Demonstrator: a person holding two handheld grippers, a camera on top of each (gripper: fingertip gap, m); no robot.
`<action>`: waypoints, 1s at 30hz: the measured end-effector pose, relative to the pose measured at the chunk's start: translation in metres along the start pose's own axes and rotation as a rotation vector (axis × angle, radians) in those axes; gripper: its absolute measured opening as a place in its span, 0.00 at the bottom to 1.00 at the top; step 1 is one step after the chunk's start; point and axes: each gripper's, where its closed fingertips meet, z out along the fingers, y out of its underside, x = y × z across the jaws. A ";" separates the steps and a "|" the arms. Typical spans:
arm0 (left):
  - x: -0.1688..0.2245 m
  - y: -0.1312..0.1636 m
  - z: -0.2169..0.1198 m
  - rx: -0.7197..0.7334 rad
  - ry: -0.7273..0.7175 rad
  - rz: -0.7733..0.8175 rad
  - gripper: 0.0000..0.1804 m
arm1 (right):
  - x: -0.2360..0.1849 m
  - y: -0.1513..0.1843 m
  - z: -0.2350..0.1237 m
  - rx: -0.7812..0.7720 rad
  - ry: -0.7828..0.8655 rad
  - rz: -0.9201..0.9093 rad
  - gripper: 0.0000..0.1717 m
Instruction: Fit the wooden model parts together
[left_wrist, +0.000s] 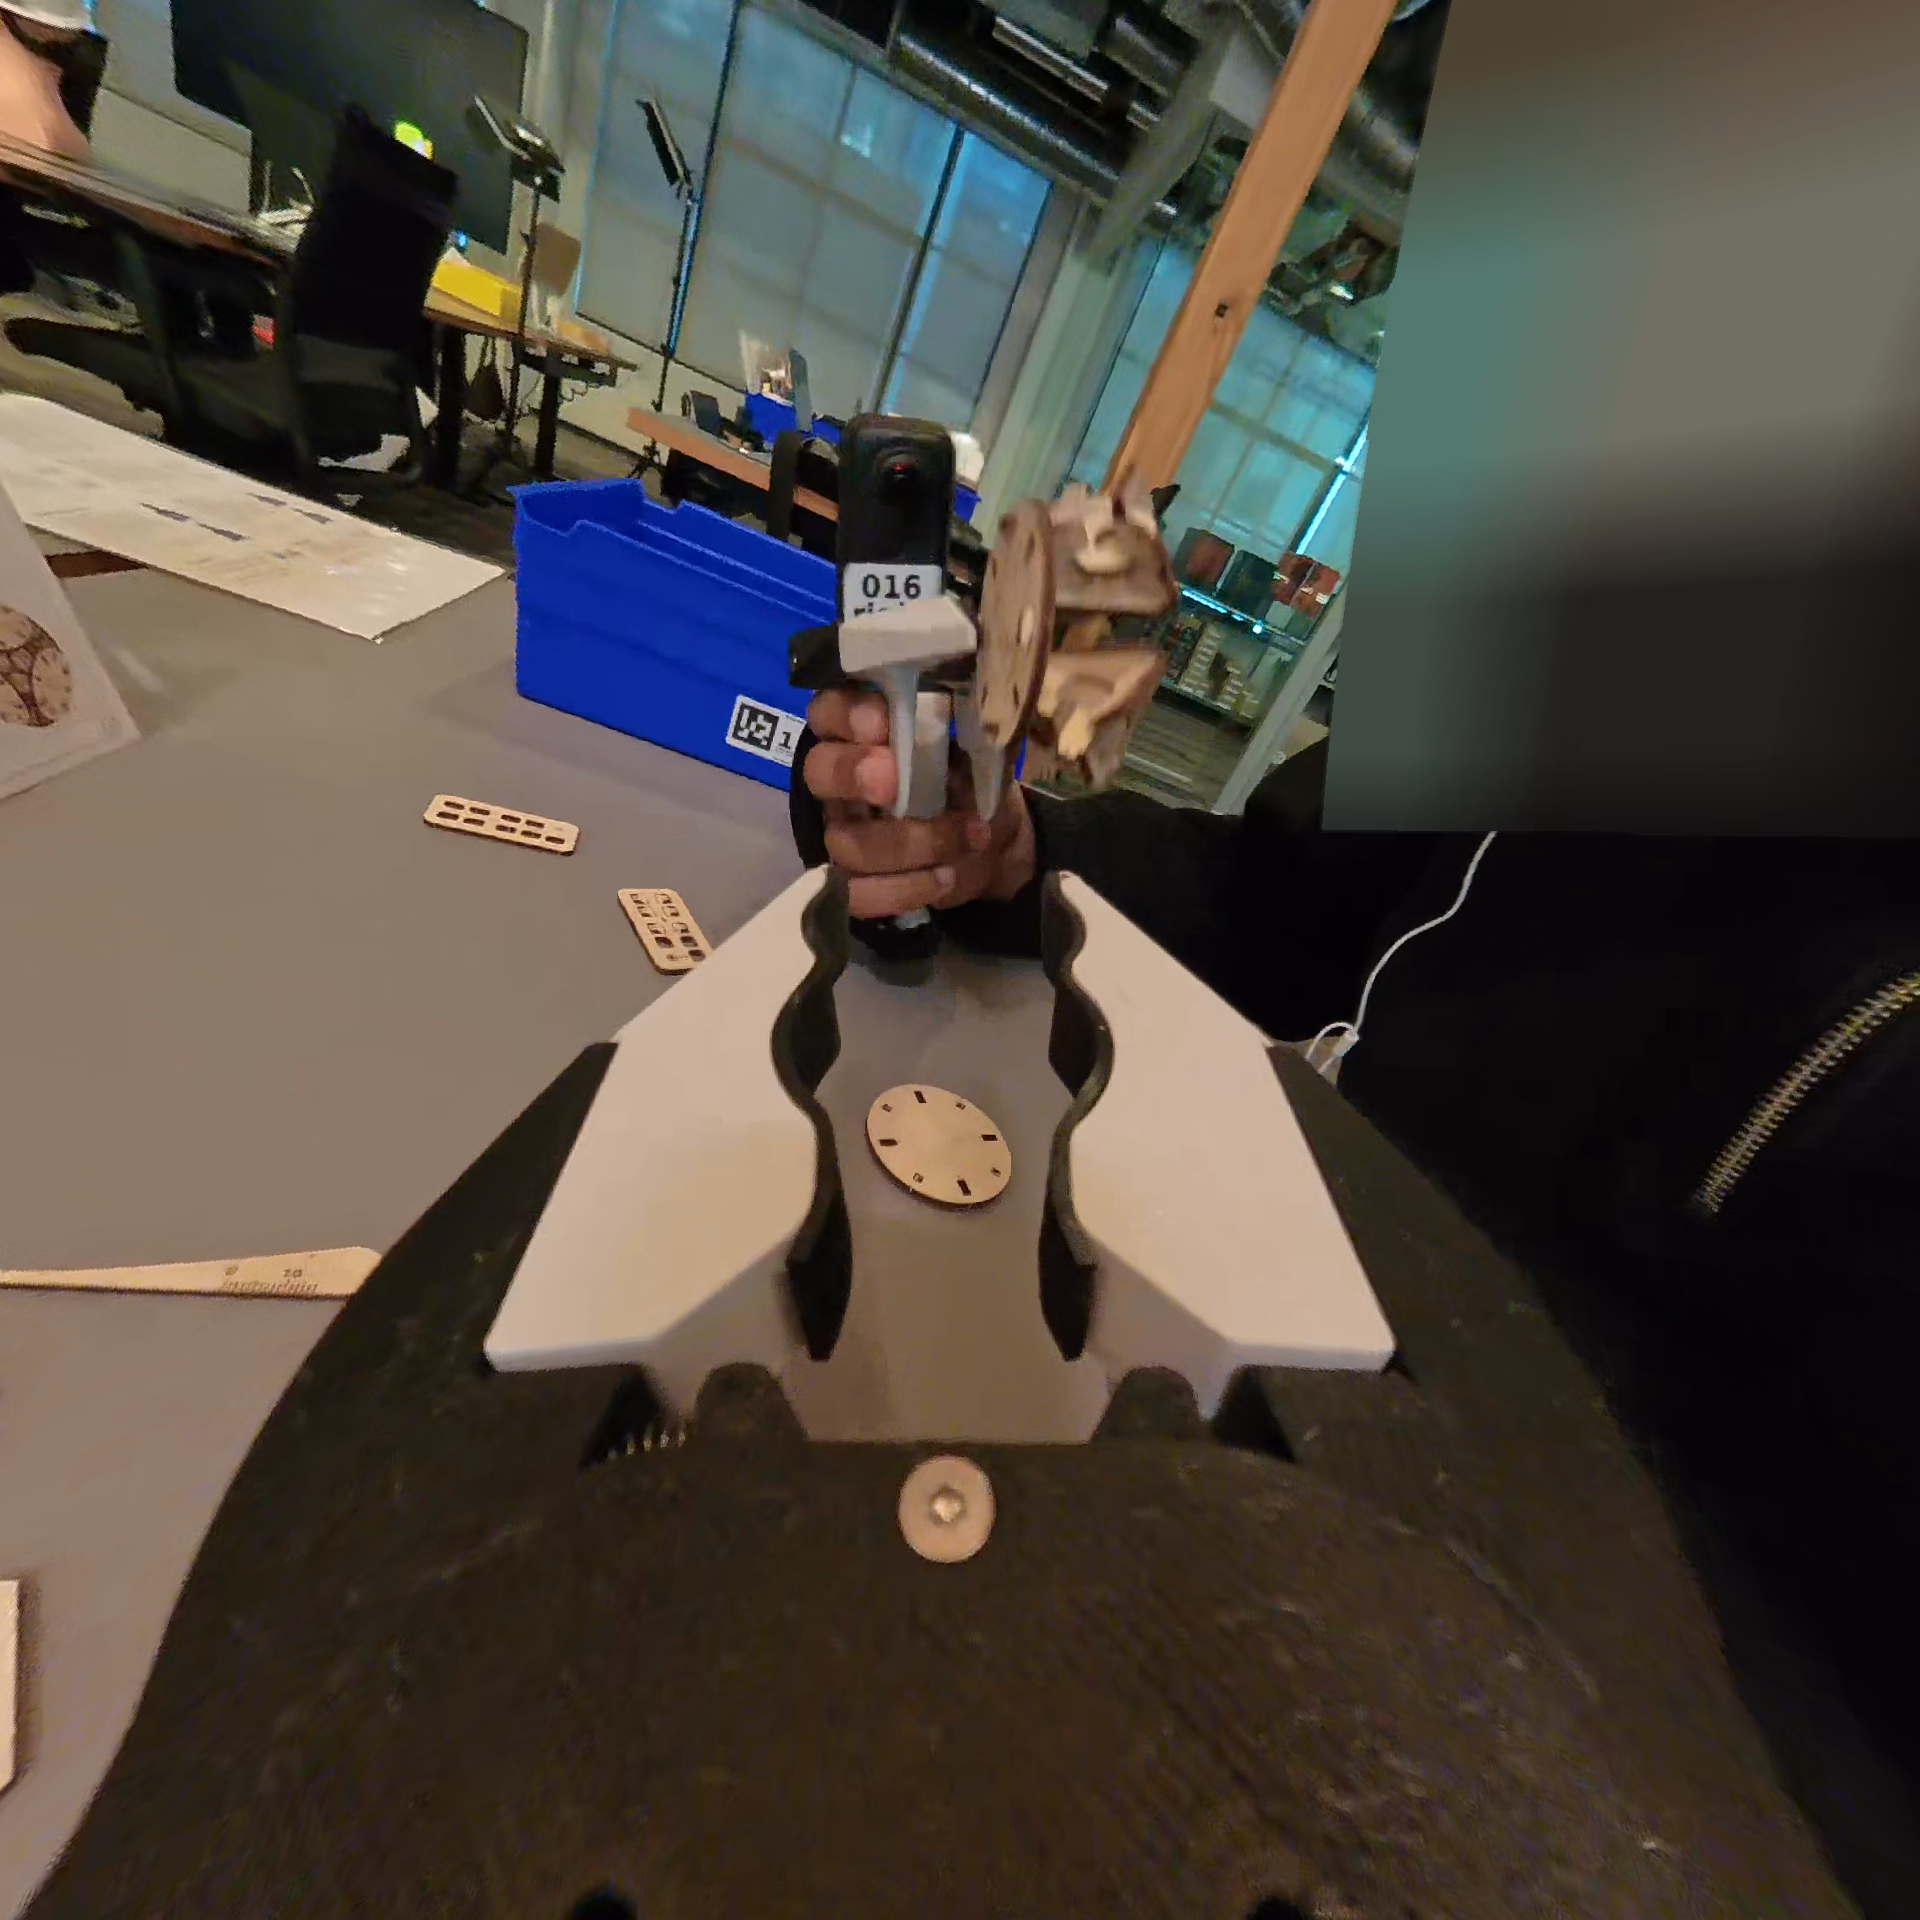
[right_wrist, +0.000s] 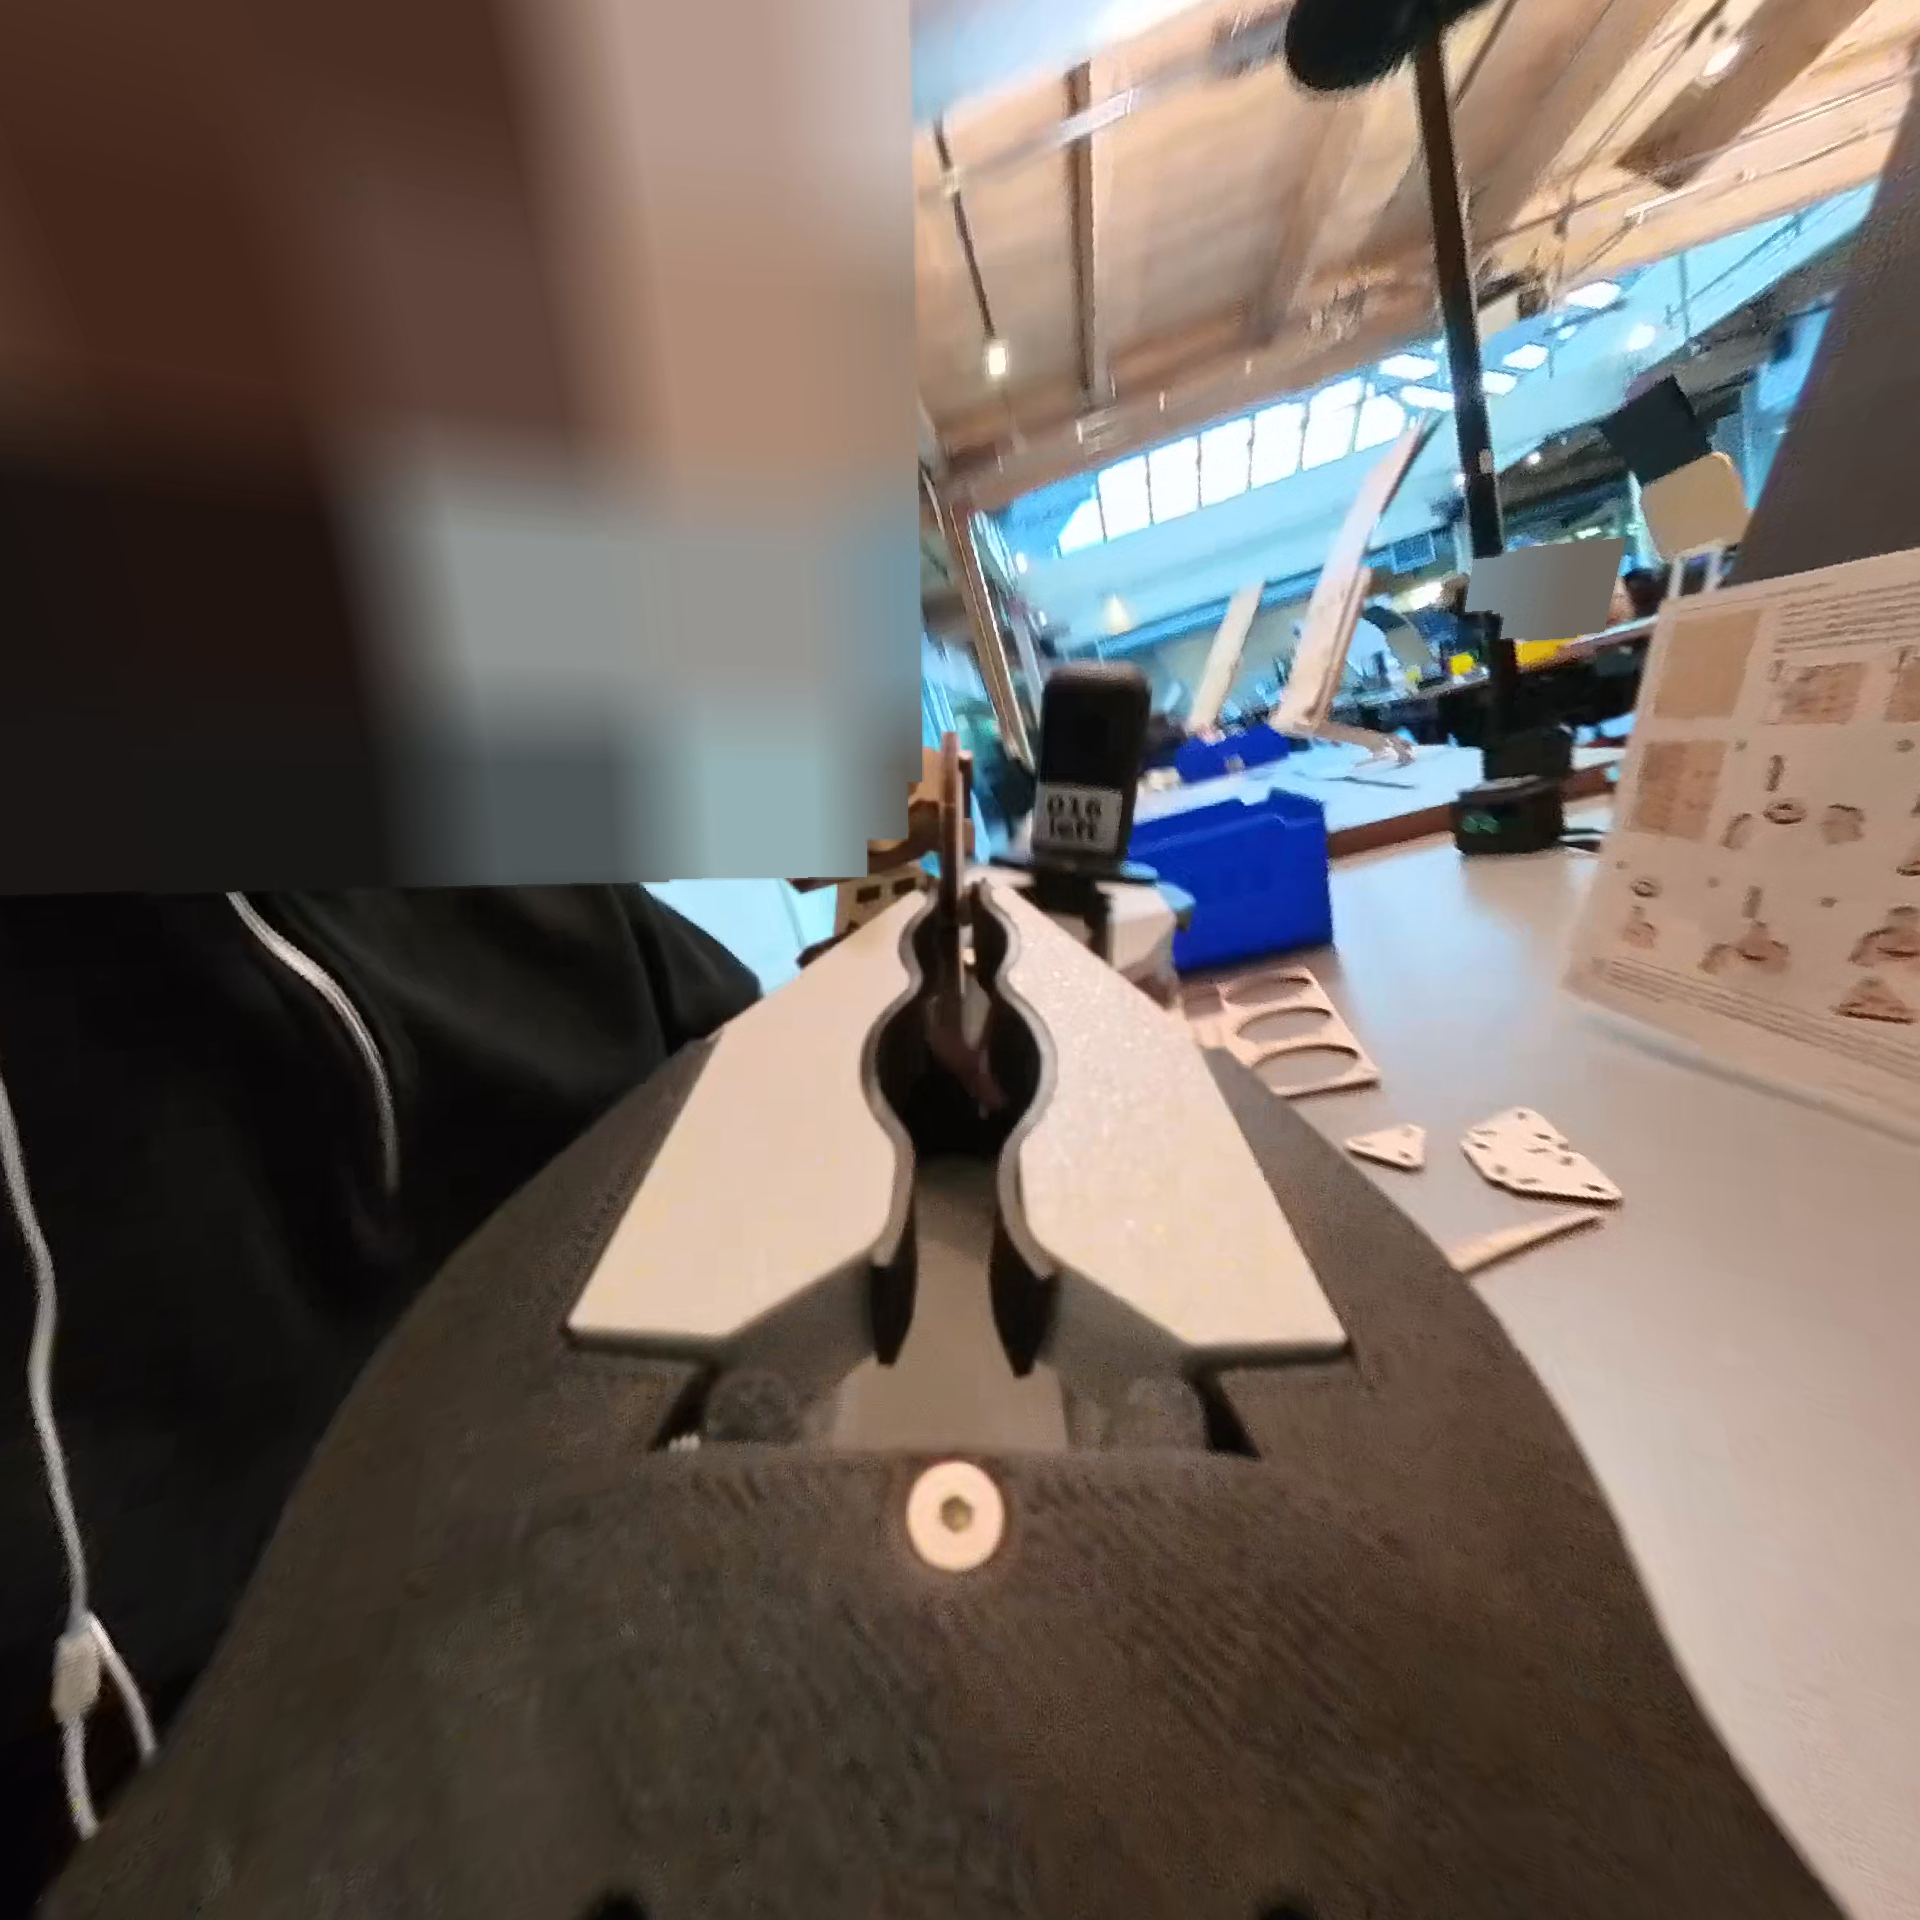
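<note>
Left wrist view: my left tongs (left_wrist: 943, 914) stand released, wavy black-lined jaws apart with nothing pressed between them. Below the gap, nearer the base than the tips, a round plywood disc (left_wrist: 938, 1146) with small dark slots around its rim lies flat on the grey table (left_wrist: 260, 987). Past the tips a hand (left_wrist: 914, 831) grips the other tool upright. My right tongs (right_wrist: 961, 914) are clenched on a thin wooden disc (left_wrist: 1013, 634) that belongs to a brown laser-cut wooden assembly (left_wrist: 1101, 623); the disc sits edge-on between the pads in the right wrist view, the assembly's bulk beyond the tips and mostly hidden. Finger bodies are matte light grey plastic, mounts rough black. Left of my left tongs lie two slotted plywood strips (left_wrist: 501, 824) and a blue plastic bin (left_wrist: 665, 623) farther out. Right of my right tongs: flat plywood cutouts (right_wrist: 1538, 1153) and a printed sheet (right_wrist: 1766, 810).
</note>
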 end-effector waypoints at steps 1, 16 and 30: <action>0.001 0.001 0.003 0.001 -0.004 0.009 0.18 | 0.002 -0.003 0.000 0.040 -0.003 0.043 0.01; -0.010 -0.014 0.009 0.229 -0.098 -0.094 0.09 | 0.037 0.010 0.026 0.209 0.169 0.269 0.01; -0.012 -0.023 -0.002 0.336 0.011 -0.236 0.00 | 0.038 0.025 0.037 0.183 0.191 0.289 0.01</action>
